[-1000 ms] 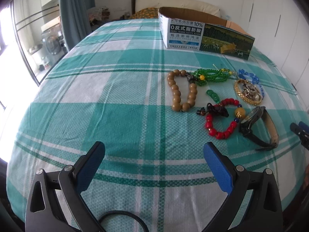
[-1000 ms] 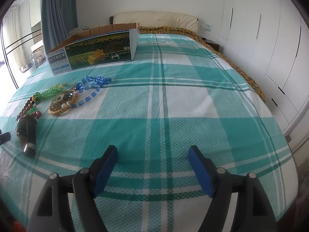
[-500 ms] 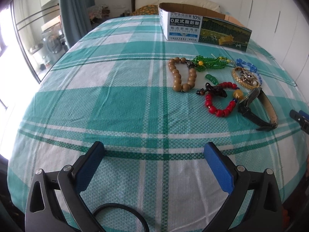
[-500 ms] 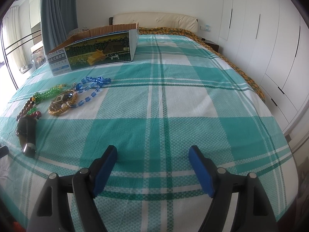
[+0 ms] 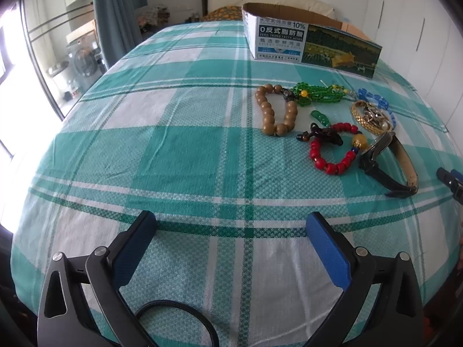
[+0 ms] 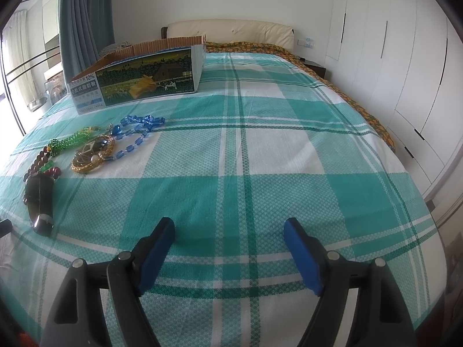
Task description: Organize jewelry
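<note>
Both the left gripper [image 5: 231, 225] and the right gripper [image 6: 228, 231] hover over the bed [image 5: 173, 150], jaws wide apart and empty. The jewelry [image 5: 332, 124] lies clustered mid-bed, near the cardboard box [image 5: 312, 43] toward the headboard end.

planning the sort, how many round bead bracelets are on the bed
2: the brown wooden bead bracelet at the left of the pile, and the red bead bracelet nearer, beside the watch. Tangled green and blue strands may hide more.

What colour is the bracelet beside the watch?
Red bracelet, one yellow bead; left wrist view shows it best.
</note>
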Motion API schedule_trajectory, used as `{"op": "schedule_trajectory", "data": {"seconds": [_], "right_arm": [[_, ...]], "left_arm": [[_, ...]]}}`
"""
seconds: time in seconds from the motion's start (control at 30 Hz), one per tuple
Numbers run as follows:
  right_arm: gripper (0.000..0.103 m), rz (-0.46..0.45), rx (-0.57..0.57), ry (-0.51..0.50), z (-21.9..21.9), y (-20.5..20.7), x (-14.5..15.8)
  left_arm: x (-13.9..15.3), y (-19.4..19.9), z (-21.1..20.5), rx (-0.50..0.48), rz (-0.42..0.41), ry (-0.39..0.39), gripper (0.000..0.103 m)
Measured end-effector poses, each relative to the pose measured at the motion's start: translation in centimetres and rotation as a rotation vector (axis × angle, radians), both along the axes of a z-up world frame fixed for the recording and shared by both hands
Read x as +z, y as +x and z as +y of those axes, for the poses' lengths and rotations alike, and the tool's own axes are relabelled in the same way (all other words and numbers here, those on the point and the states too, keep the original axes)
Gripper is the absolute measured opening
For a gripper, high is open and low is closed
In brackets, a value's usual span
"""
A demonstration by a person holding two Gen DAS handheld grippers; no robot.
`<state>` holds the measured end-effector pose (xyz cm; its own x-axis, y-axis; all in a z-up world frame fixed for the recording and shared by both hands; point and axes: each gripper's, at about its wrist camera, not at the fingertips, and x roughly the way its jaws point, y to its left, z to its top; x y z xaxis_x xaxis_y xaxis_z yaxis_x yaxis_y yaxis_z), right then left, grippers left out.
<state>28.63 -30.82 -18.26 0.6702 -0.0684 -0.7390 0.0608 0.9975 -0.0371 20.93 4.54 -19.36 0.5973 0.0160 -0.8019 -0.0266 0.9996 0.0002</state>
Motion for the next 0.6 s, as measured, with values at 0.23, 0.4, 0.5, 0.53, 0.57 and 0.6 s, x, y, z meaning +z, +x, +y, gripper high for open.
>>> {"op": "schedule_trajectory", "data": {"seconds": [0.23,0.4,0.5,0.53,0.57,0.6], "right_arm": [[0.081,0.003,0.004,0.004,-0.01,0.11,0.02],[0.082,0.018,0.023,0.009,-0.07,0.14,0.07],[0.083,0.029,0.034,0.011,0.05,0.21,0.11],[0.083,0.032,0.037,0.009,0.10,0.23,0.10],[0.083,0.035,0.039,0.010,0.11,0.22,0.11],[0.083,0.040,0.039,0.010,0.11,0.20,0.13]], "left_arm": [[0.00,-0.02,-0.01,0.000,-0.003,0.001,0.103],[0.03,-0.02,-0.04,-0.005,0.004,0.000,0.103],[0.04,0.05,0.00,-0.003,0.009,-0.003,0.103],[0.06,0.12,0.00,0.000,0.013,-0.003,0.103],[0.08,0.21,0.02,0.006,0.016,-0.005,0.103],[0.10,0.31,0.03,0.011,0.019,-0.006,0.103]]}}
